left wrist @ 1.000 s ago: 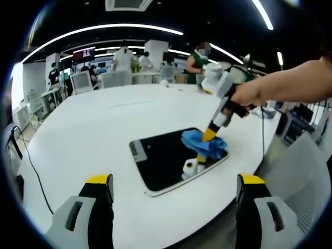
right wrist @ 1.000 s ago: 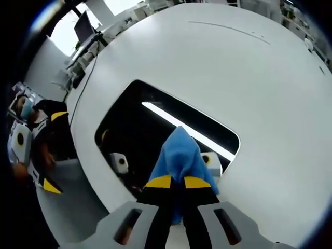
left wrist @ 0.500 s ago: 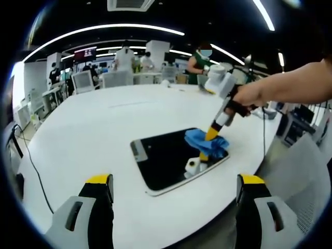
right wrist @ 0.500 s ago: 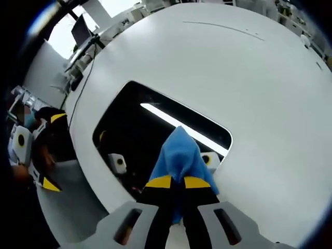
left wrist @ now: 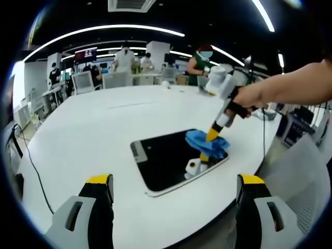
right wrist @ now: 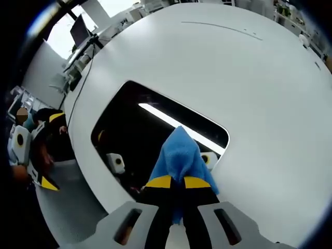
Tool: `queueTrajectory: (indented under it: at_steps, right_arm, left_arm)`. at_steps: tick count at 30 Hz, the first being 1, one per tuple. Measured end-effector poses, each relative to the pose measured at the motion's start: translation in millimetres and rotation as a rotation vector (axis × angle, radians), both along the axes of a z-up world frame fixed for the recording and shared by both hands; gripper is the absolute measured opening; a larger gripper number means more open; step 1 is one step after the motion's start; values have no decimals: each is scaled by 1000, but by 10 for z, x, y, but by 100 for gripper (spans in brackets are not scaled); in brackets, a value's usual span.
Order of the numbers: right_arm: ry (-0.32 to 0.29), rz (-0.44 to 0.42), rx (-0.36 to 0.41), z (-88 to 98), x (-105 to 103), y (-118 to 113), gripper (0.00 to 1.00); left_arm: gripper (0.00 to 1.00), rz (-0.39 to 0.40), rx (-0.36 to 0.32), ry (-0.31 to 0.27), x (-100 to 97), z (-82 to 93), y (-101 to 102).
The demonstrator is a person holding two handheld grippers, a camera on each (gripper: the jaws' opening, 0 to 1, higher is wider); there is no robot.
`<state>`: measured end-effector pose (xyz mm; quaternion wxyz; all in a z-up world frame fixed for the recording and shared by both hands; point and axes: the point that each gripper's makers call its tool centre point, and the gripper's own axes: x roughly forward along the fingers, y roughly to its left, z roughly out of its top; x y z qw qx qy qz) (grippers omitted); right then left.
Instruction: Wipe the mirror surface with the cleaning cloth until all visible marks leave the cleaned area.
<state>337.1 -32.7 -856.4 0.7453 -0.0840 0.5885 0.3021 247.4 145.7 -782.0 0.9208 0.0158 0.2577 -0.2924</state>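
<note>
Cloth [right wrist: 180, 157] slid slightly across mirror [right wrist: 140, 135], R jaws clamped.

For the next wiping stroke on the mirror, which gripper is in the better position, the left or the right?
The right gripper. Its jaws are shut on the blue cloth, which is pressed on the mirror. The left gripper is open, holds nothing, and hovers back from the mirror's near edge over the white table.

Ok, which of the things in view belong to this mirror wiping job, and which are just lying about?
Part of the job:
mirror, lying flat on the table
blue cleaning cloth, pressed on the mirror
right gripper, jaws shut on the cloth

Just there:
white table
left gripper, jaws open, held back from the mirror
cable over the table edge
desks and monitors behind
</note>
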Motion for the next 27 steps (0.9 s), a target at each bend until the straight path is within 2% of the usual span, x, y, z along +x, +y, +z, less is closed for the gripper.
queueTrajectory:
  at_steps: [13,27]
  right_arm:
    - [-22,27,-37,13,-27,-60,1]
    - [-35,7,-43,19,-35,-115,1]
  left_arm:
    - [99,1,-1,1,2,0,5]
    - [99,6,-9,5,8,4,7]
